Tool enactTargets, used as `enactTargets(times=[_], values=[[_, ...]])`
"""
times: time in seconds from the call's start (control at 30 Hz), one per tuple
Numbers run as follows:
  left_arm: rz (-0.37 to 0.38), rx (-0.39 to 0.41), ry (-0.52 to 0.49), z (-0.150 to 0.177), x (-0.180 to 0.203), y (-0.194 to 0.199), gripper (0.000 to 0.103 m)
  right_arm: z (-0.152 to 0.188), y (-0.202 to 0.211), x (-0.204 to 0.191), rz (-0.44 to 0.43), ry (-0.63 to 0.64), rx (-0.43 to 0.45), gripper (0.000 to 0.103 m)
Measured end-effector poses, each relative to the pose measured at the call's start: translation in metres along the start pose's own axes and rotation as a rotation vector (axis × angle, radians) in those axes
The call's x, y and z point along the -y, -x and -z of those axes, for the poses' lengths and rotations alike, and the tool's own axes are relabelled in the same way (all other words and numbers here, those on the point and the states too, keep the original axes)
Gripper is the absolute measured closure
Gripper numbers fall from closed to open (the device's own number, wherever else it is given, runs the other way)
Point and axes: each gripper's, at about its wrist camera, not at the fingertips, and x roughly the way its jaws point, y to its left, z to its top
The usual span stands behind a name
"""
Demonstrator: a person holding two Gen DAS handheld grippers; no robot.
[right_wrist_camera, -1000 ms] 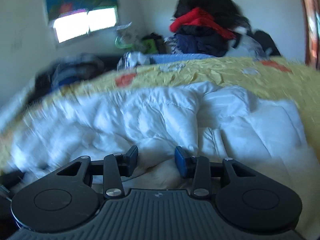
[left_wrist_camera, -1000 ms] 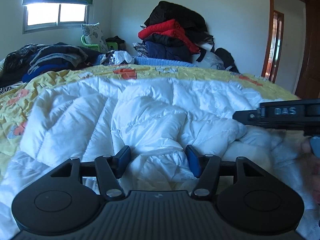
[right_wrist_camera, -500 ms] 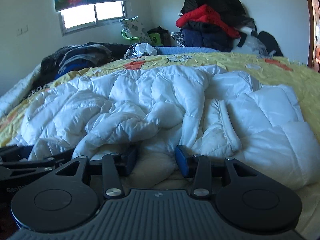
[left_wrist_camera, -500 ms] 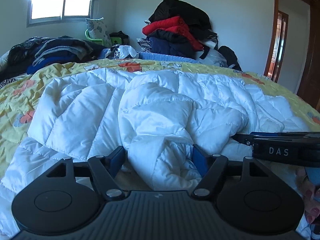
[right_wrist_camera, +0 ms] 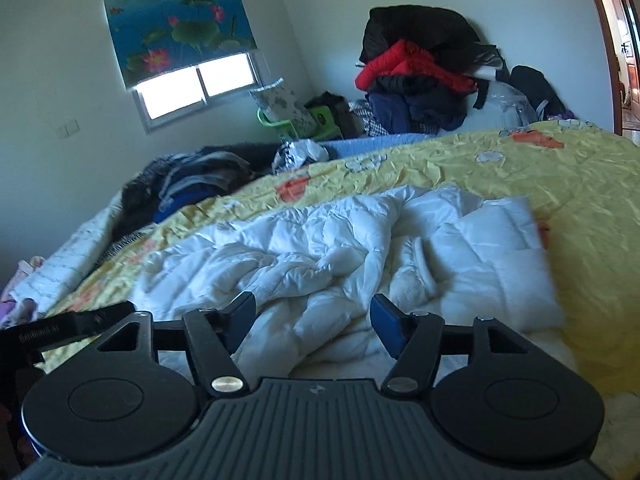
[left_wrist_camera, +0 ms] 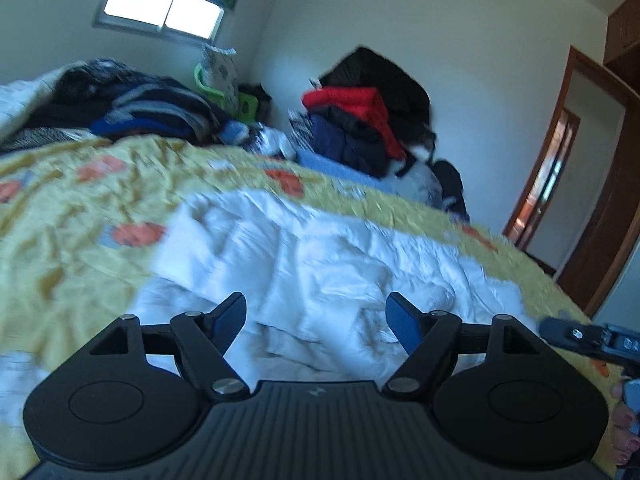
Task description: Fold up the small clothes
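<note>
One white puffer jacket (right_wrist_camera: 352,264) lies crumpled on one yellow floral bedspread (right_wrist_camera: 560,176), filling the middle of the right wrist frame and the lower centre of the left wrist frame (left_wrist_camera: 320,264). In the left view the cloth is blurred, so its folds cannot be told apart there.

Two grippers are in view. The left gripper (left_wrist_camera: 318,316) sits at the bottom centre of its own frame, its two blue-padded fingers spread wide with nothing between them; the jacket lies beyond and below the tips. The right gripper (right_wrist_camera: 312,316) is likewise at the bottom centre of its frame, its two fingers parted and empty, above a rumpled ridge of the jacket. Whether either pad touches the fabric cannot be told.

Each view catches the other tool at an edge: the right gripper's black body enters at the lower right of the left view (left_wrist_camera: 592,336), with a person's fingers (left_wrist_camera: 624,432) under it, and the left gripper's body shows at the lower left of the right view (right_wrist_camera: 68,328).

Farther back, one tall pile of clothes (right_wrist_camera: 420,80) with one red garment leans on the wall at upper centre, and one lower dark pile (right_wrist_camera: 192,184) lies at middle left. One window (right_wrist_camera: 196,88) under one lotus-print blind (right_wrist_camera: 176,20) is at upper left. One wooden doorway (left_wrist_camera: 560,184) stands at the right edge of the left view.
</note>
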Motion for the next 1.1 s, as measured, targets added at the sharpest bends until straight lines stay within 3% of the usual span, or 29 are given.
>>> enactTargets(times=[0.33,0.6,0.8,0.93,1.0,1.1], values=[[-0.074,0.052,0.055,0.007,-0.057,0.079,0.023,0.033,0.073,0.015,0.039,-0.021,0.057,0.028],[-0.207,0.084,0.09,0.01,-0.108,0.132,0.023,0.064,0.124,0.036,0.096,-0.055,0.057,0.026],[-0.372,0.192,0.034,-0.026,-0.134,0.192,0.023,0.079,0.151,0.064,0.119,-0.115,0.055,0.026],[-0.474,0.263,-0.051,-0.059,-0.135,0.236,0.023,0.092,0.162,0.083,0.075,-0.197,0.036,0.026],[-0.464,0.255,-0.056,-0.067,-0.133,0.251,0.016,0.1,0.164,0.091,0.055,-0.238,0.022,0.026],[-0.365,0.177,-0.037,-0.062,-0.13,0.255,0.012,0.113,0.164,0.101,0.026,-0.305,-0.002,0.026]])
